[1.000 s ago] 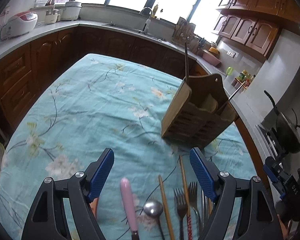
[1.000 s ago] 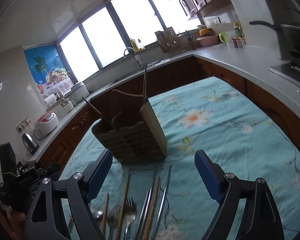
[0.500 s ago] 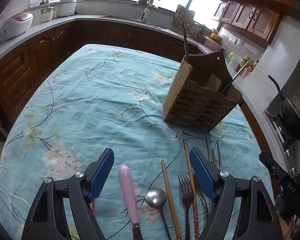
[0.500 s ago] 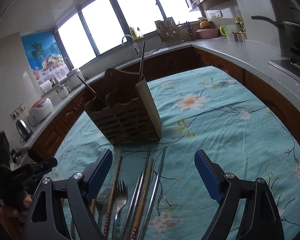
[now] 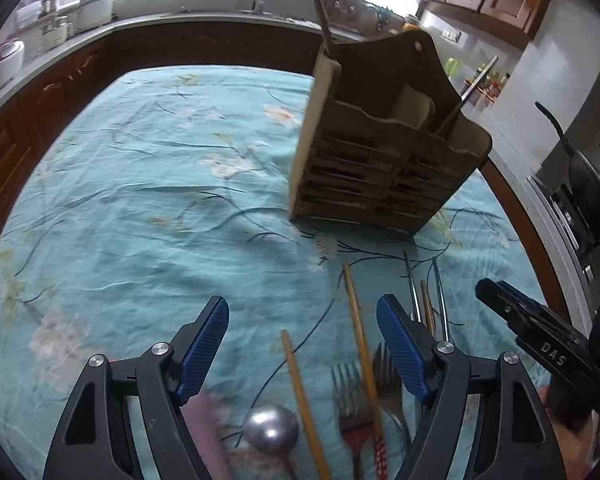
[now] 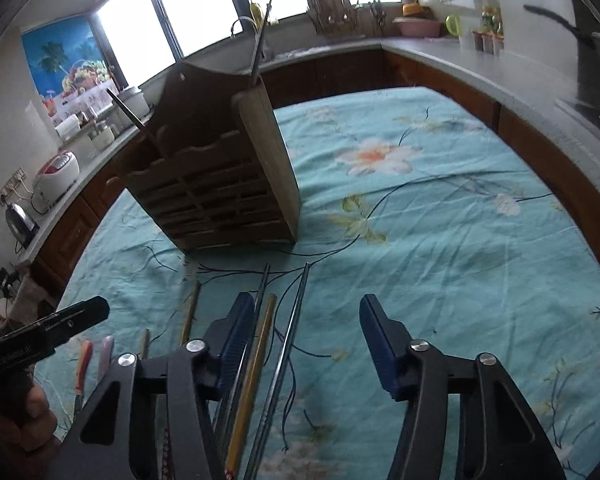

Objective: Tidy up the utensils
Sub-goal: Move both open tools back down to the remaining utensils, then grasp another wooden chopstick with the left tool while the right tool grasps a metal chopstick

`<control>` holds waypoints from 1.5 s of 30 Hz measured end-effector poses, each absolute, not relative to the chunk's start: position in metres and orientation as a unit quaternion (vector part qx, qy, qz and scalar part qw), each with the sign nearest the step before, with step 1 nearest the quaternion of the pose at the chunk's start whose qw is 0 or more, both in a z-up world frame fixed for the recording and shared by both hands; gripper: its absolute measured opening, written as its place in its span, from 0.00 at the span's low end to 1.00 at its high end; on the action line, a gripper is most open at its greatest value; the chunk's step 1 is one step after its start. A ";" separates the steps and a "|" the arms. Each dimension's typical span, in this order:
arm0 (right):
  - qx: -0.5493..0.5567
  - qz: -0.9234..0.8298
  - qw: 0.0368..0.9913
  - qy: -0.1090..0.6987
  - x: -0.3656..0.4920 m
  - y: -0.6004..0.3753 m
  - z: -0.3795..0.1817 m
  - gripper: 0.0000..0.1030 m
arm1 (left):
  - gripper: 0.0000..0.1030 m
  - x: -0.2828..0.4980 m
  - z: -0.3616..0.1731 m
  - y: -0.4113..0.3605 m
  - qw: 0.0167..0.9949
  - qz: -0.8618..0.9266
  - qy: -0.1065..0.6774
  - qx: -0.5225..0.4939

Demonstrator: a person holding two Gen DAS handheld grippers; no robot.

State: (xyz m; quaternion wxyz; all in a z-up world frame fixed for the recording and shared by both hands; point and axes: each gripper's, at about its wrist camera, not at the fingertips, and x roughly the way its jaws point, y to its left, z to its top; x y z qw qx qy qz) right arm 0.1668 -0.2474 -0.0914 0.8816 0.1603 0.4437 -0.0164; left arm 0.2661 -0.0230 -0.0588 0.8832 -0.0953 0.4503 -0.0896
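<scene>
A wooden utensil caddy (image 5: 384, 152) stands on the teal floral tablecloth (image 5: 148, 208), with two utensils sticking out of it. It also shows in the right wrist view (image 6: 224, 176). Loose utensils lie in a row in front of it: a pink-handled knife (image 5: 208, 432), a spoon (image 5: 272, 430), wooden chopsticks (image 5: 358, 332), forks (image 5: 350, 396) and metal chopsticks (image 6: 290, 340). My left gripper (image 5: 302, 344) is open and empty, low over the spoon and chopsticks. My right gripper (image 6: 306, 344) is open and empty, low over the metal chopsticks.
Kitchen counters with wooden cabinets curve around the table. A rice cooker (image 6: 56, 172) and kettle (image 6: 20, 220) stand on the left counter, a wok (image 5: 592, 200) on the stove at right. The other gripper shows at the frame edge (image 5: 540, 340).
Both grippers have moved forward and down toward the row of utensils and the caddy, which now looks larger. Both stay open and empty.
</scene>
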 end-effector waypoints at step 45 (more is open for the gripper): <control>0.146 0.020 0.878 0.456 0.206 -0.241 -0.075 0.03 | 0.04 0.303 -0.070 -0.043 0.874 -0.150 0.453 -0.096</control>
